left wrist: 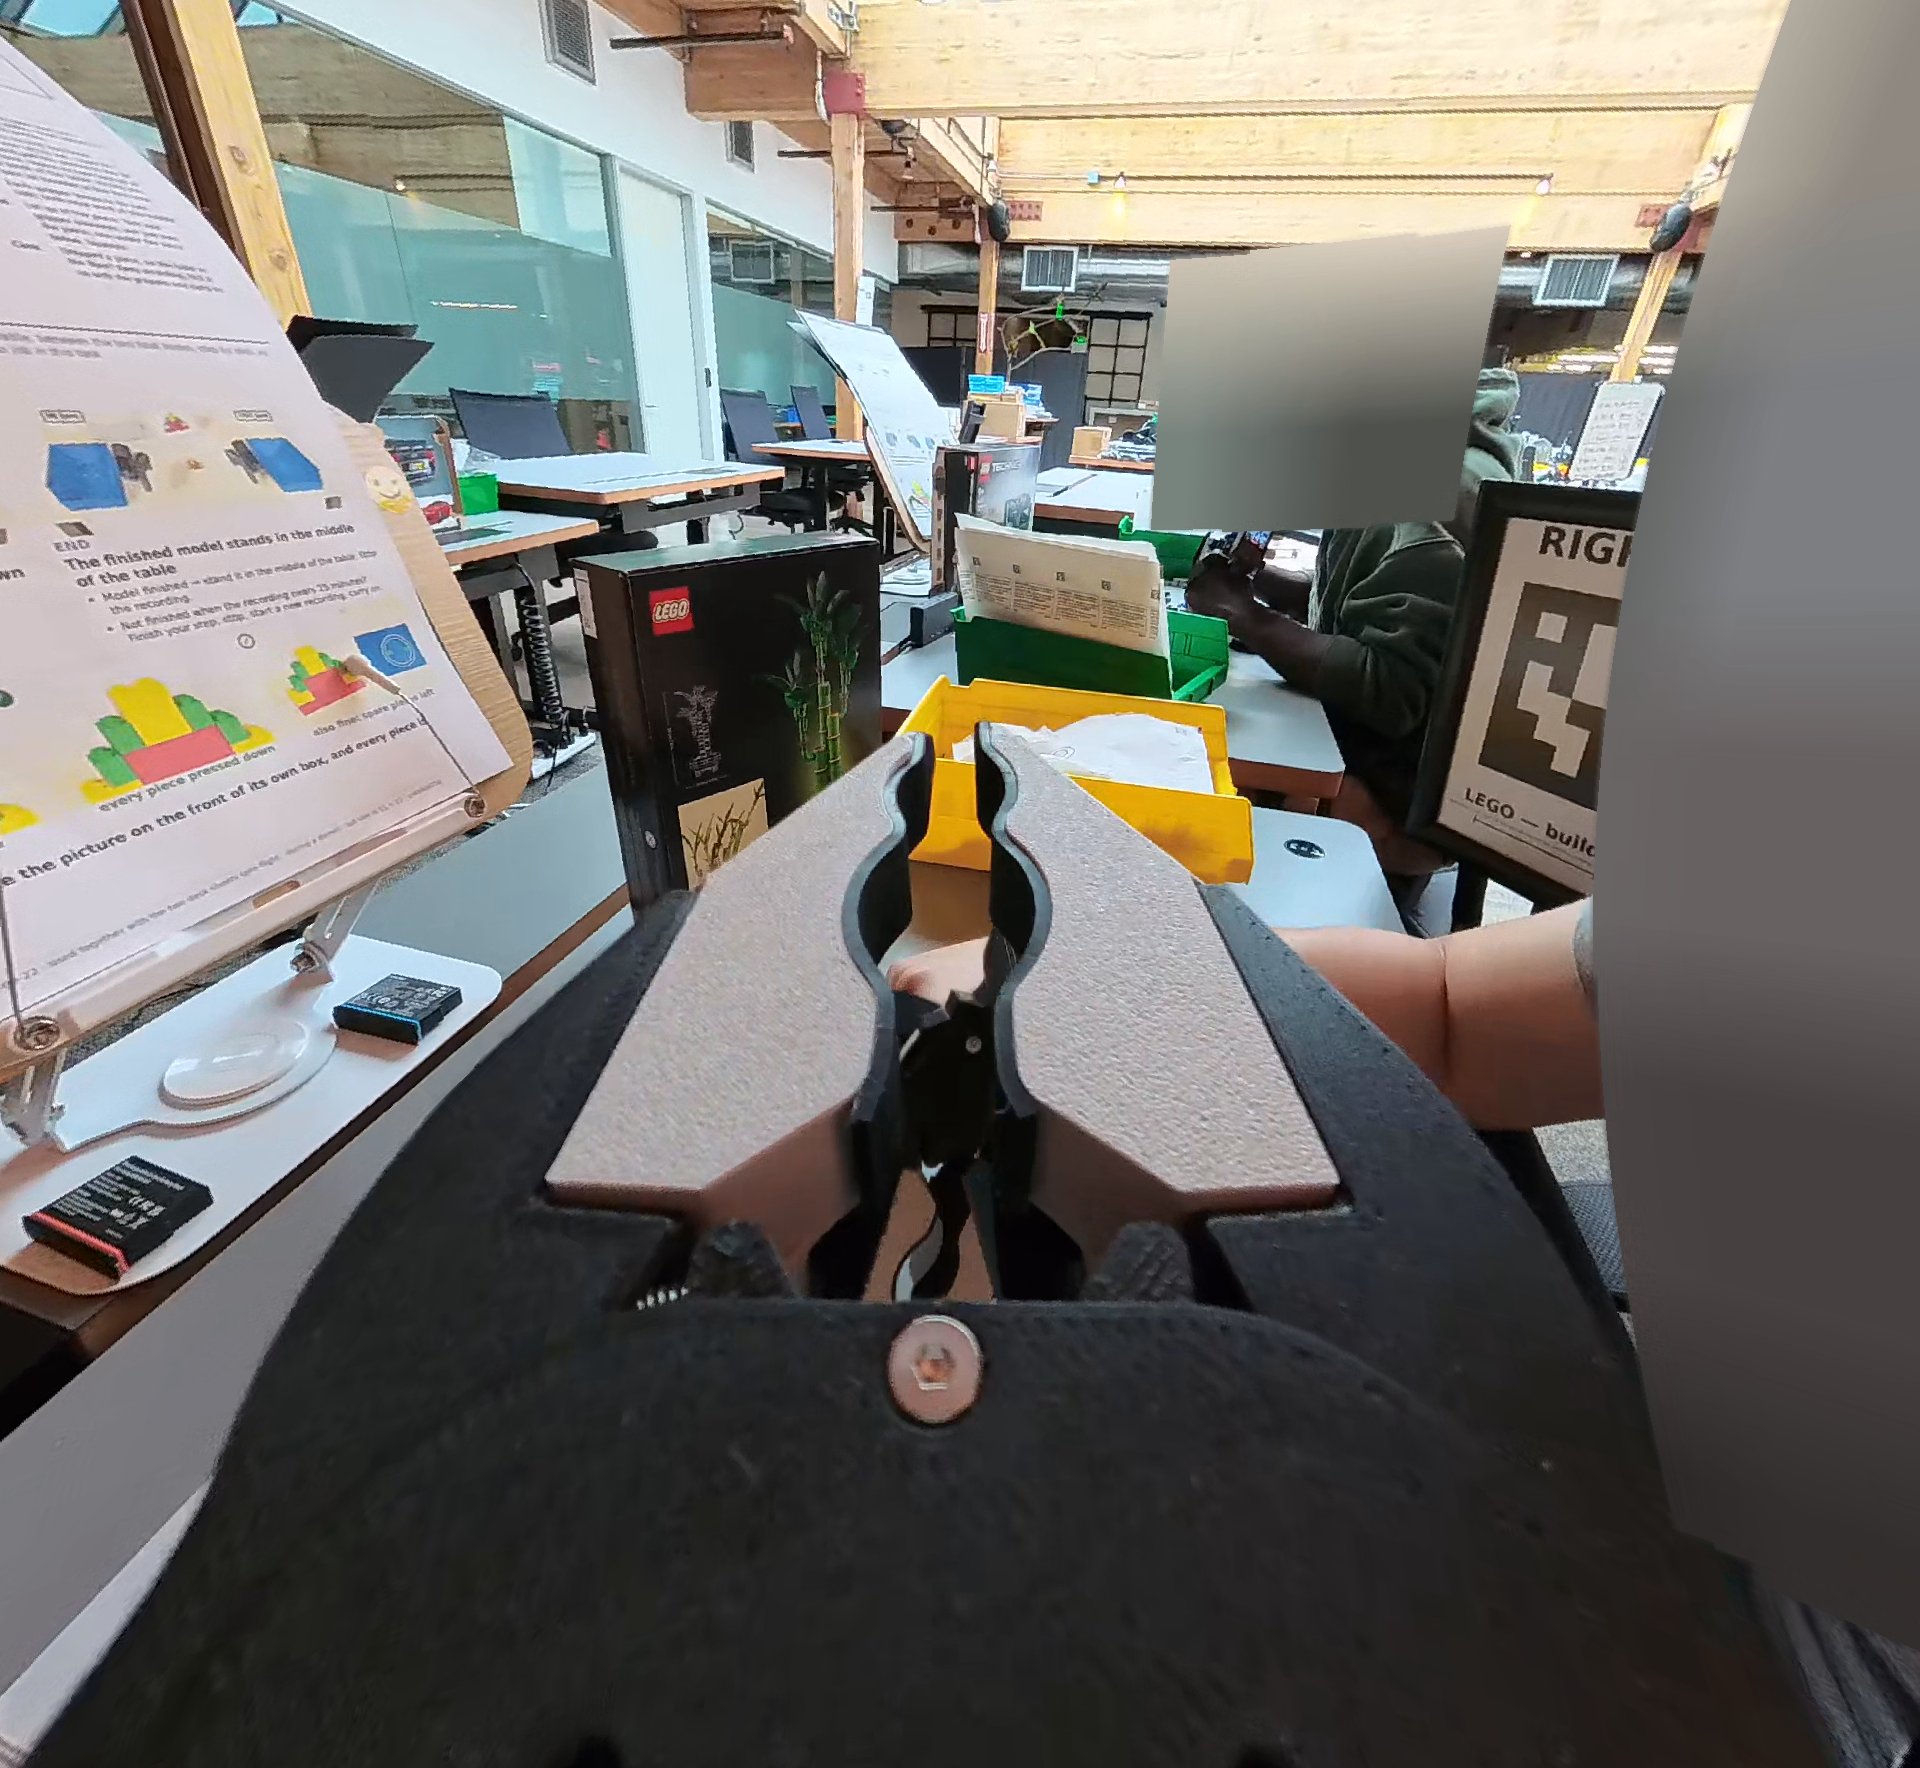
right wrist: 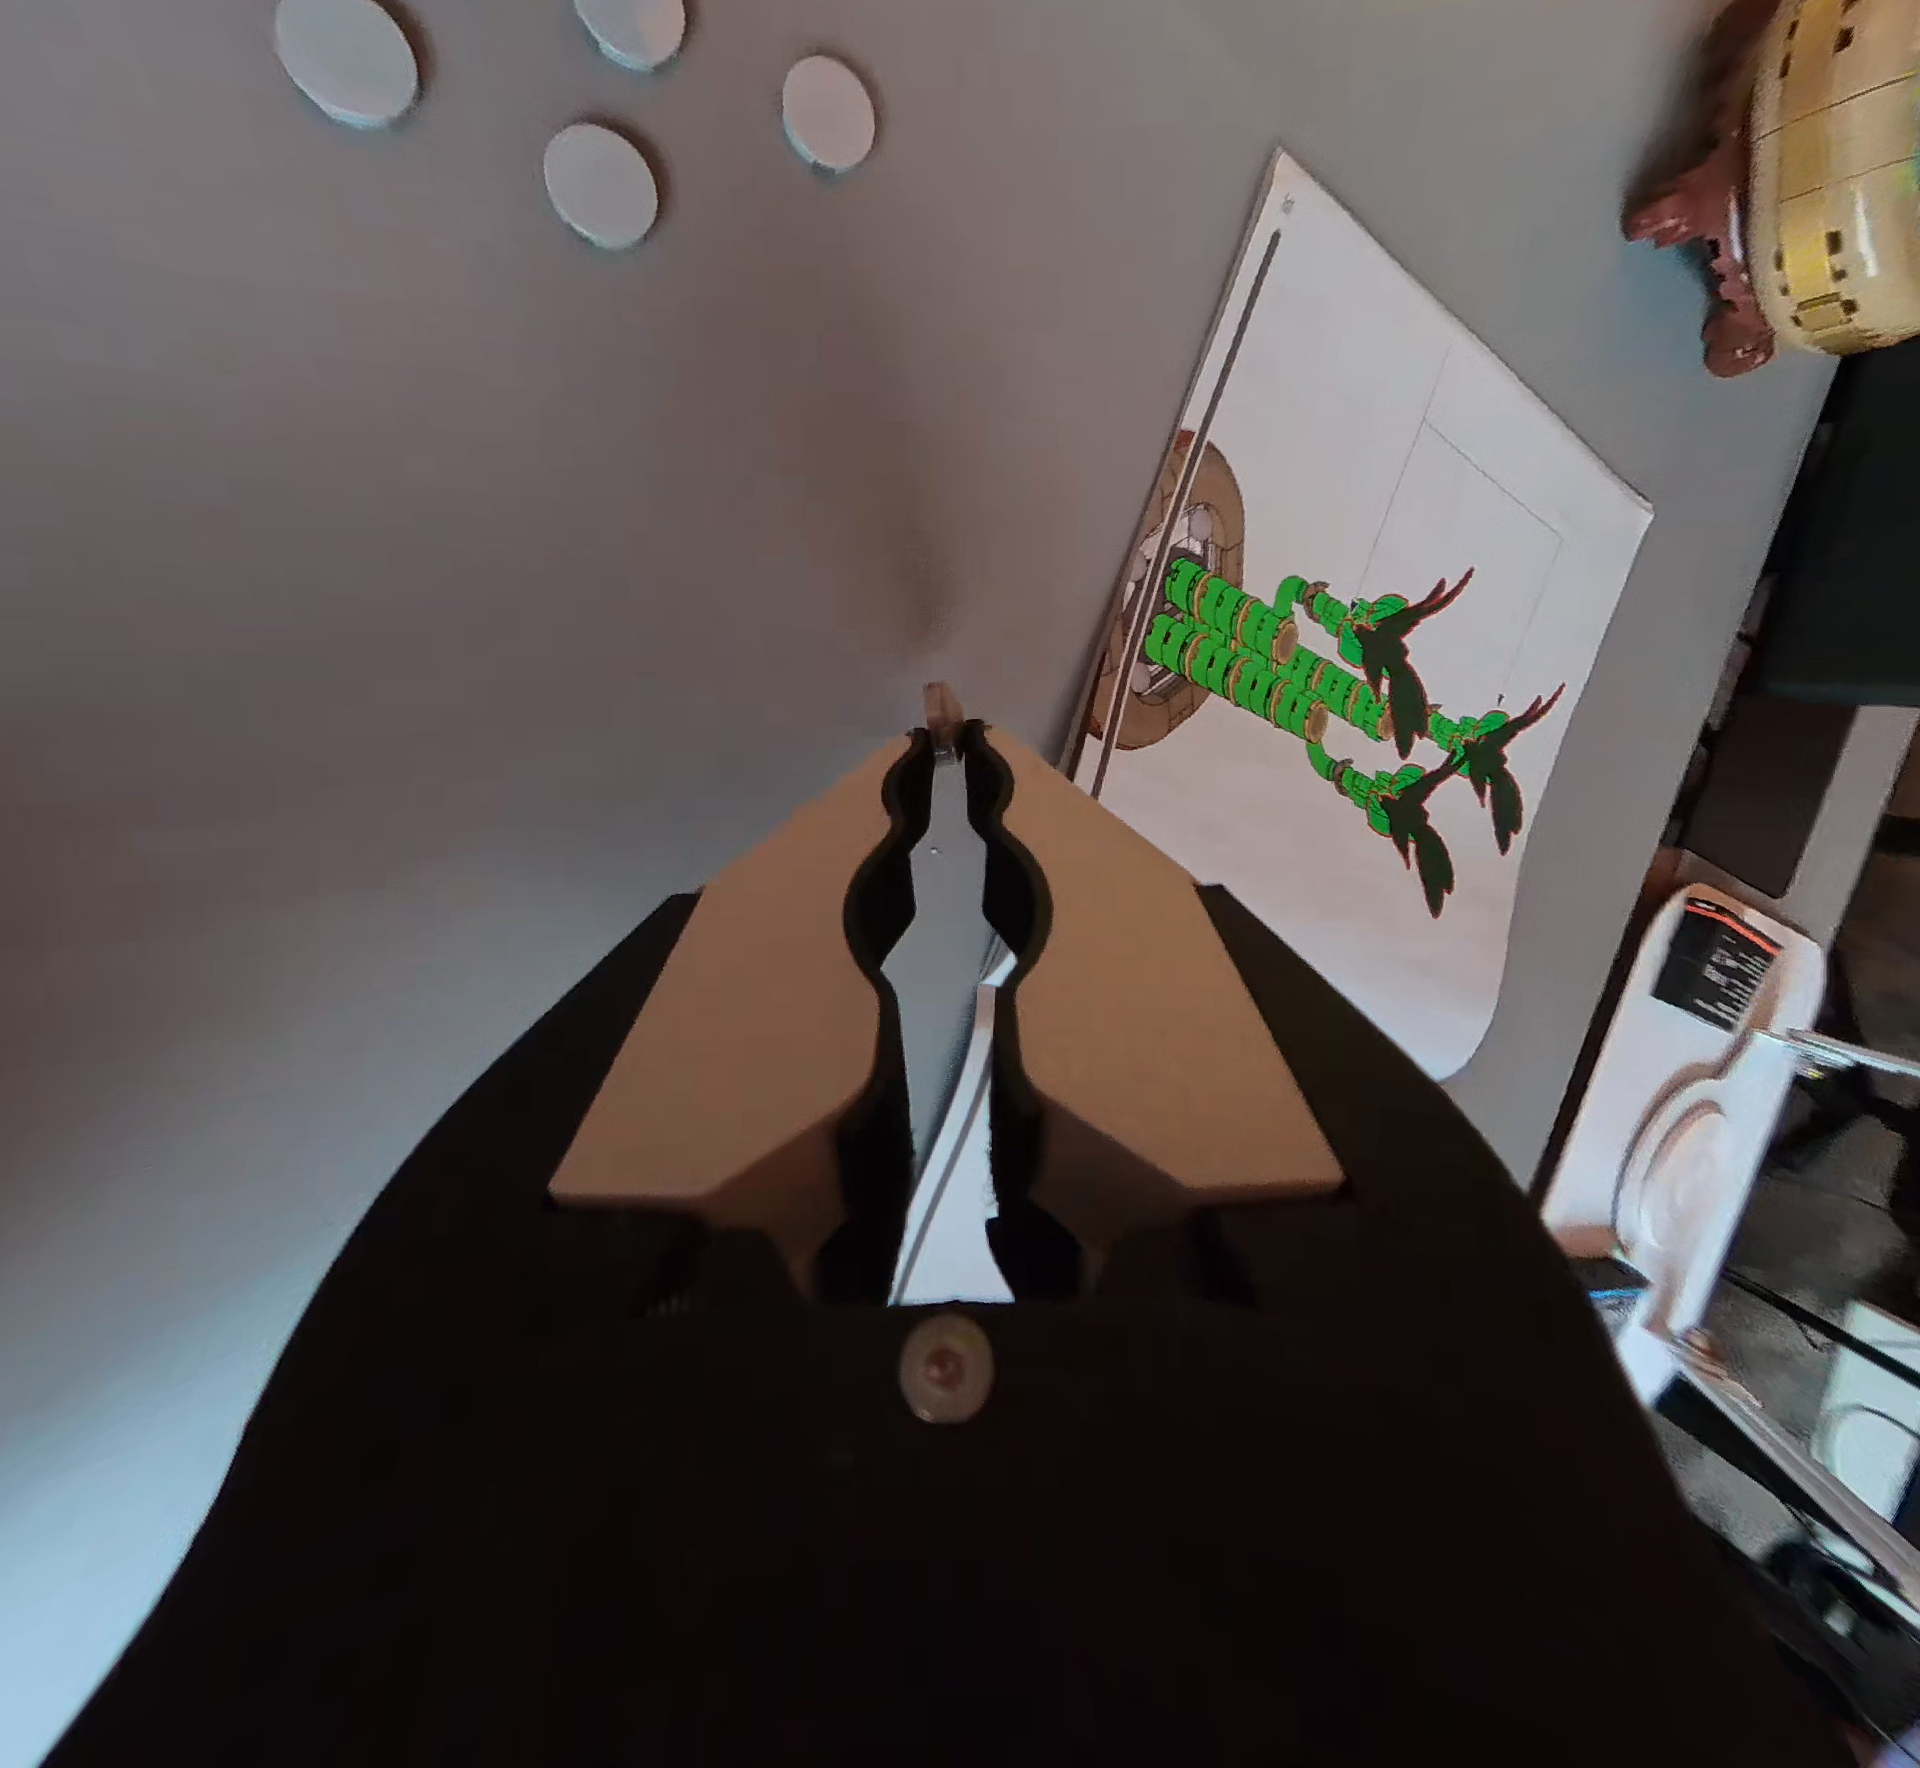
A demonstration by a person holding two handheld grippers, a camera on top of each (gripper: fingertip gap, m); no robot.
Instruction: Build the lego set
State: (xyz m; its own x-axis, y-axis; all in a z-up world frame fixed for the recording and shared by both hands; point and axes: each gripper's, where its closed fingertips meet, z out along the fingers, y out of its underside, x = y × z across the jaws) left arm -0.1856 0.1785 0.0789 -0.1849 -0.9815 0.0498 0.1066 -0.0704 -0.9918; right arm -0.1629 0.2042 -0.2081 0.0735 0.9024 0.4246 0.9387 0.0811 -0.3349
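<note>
My right gripper (right wrist: 941, 731) points down at the grey table (right wrist: 520, 575) and is shut on a small thin greyish piece (right wrist: 938, 712), seen edge-on at its tips. Several pale round tiles (right wrist: 345, 53) lie loose on the table ahead to the left. The open instruction booklet (right wrist: 1382, 638) with a green bamboo picture lies to the right. A partly built tan and brown pot (right wrist: 1808, 180) stands at the far right. My left gripper (left wrist: 951, 747) is raised above the table; its jaws stand nearly together with nothing between them.
A black set box (left wrist: 727, 700) stands ahead of the left gripper, with a yellow bin (left wrist: 1143, 814) and a green bin (left wrist: 1081, 669) behind. A page stand (left wrist: 208, 575) with two black batteries (left wrist: 398, 1006) is left, a framed sign (left wrist: 1527, 690) right, and a person (left wrist: 1382, 638) sits opposite. The gap from one gripper's tips to the other's is roughly 30 cm.
</note>
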